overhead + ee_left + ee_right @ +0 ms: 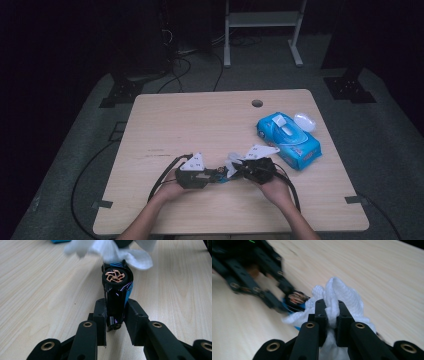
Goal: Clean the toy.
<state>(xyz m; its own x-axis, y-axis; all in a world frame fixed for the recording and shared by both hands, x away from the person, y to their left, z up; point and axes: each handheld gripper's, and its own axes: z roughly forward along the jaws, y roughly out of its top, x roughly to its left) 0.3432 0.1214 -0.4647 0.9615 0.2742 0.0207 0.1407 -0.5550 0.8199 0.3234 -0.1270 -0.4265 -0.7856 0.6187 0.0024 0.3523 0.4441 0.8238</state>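
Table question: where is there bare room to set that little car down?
The table's left half and far middle, up to the hole, are bare. It is crowded on the right around the blue wipes pack, and near the front edge where both grippers meet.

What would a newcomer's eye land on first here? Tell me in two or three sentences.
Near the front edge of the light wooden table, the left gripper is clamped on a small black-and-blue toy car with copper-spoked wheels. The right gripper pinches a crumpled white wipe against the car's far end. A bright blue wipes pack with its white lid open lies at the table's right side.
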